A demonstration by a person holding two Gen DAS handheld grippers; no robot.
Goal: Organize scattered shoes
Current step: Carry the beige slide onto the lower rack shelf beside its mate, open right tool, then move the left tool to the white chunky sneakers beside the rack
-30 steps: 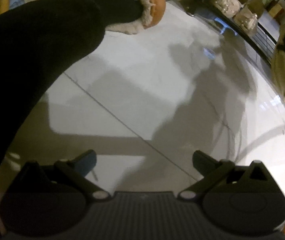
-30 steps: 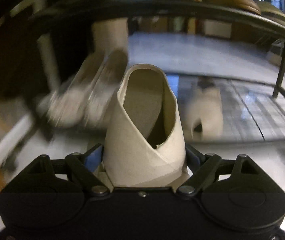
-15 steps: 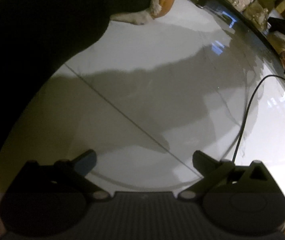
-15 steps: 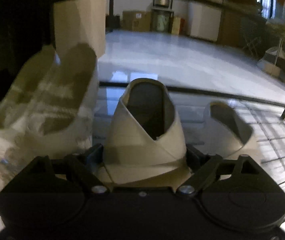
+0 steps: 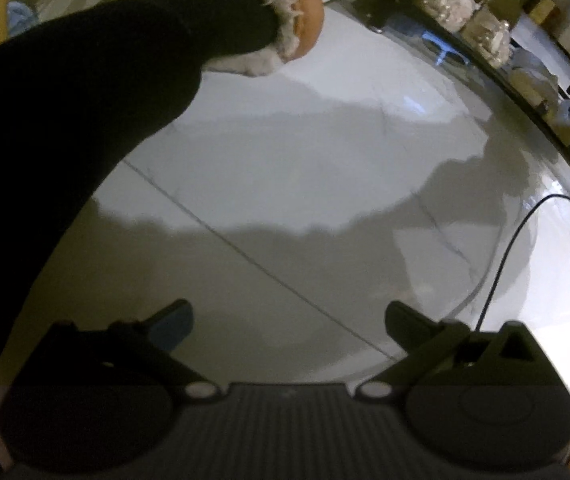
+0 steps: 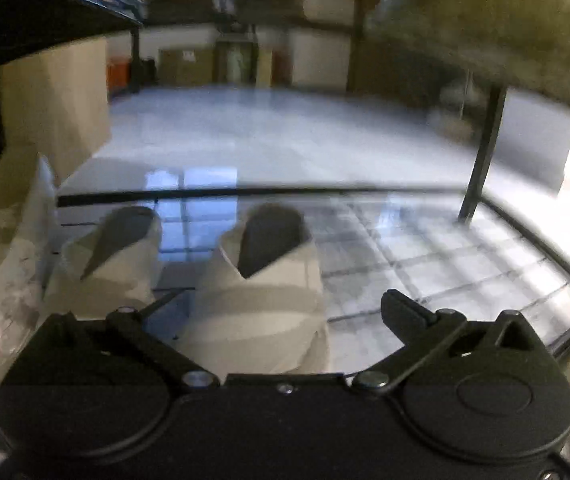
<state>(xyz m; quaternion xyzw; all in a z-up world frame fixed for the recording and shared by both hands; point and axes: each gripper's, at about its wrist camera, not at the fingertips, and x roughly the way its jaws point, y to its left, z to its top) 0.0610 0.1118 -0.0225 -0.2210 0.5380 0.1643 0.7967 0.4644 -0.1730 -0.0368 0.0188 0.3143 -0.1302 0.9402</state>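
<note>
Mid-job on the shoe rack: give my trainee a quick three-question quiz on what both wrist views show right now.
1. True or false: the right tool is clamped on the beige slipper.
2. How many beige slippers sit side by side on the wire shelf?
3. What lies between the left tool's fingers? A) a shoe B) nothing, only bare floor C) a cable

Key: 1. False; its jaws are opening, clear of the slipper. 2. Two; the second is to the left. 3. B.
</note>
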